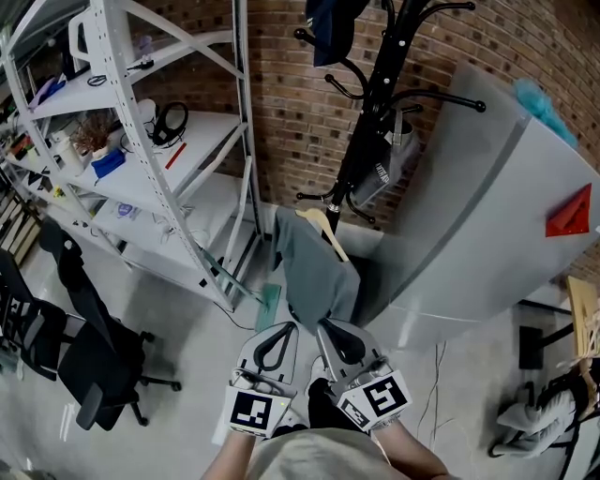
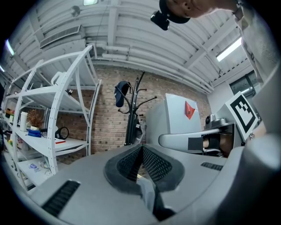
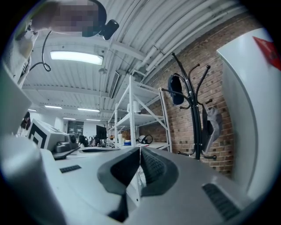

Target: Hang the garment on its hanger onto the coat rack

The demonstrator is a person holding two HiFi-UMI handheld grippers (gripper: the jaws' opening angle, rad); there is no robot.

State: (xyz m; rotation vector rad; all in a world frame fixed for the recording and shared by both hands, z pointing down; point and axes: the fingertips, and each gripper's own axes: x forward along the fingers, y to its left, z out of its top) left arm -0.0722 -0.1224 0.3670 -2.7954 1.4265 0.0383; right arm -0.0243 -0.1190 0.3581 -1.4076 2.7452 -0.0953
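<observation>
Left tool [image 1: 289, 328]: closed on the gathered near end of the garment. The left gripper view shows a pale strip of cloth under its pads. It is on the person's side of the coat rack, well short of it.
Garment [image 1: 314, 277]: grey-green, on a wooden hanger [image 1: 323, 230], lying between the tools and the coat rack's foot.
Long axis: runs from the tools straight toward the coat rack, hanger end nearest the rack, pinched end nearest the person.
Right tool [image 1: 323, 328]: closed tight, just beside the left tool at the same gathered end. I cannot tell whether it pinches cloth.
Coat rack [image 1: 375, 103]: black with upturned prongs. A dark cloth [image 1: 330, 28] takes one top prong.
Step in hand: probably carrying the garment to the rack.
Doing it well: move both tools together, lift the hanger end above a free prong, and lower it until the hook bears weight before releasing.
</observation>
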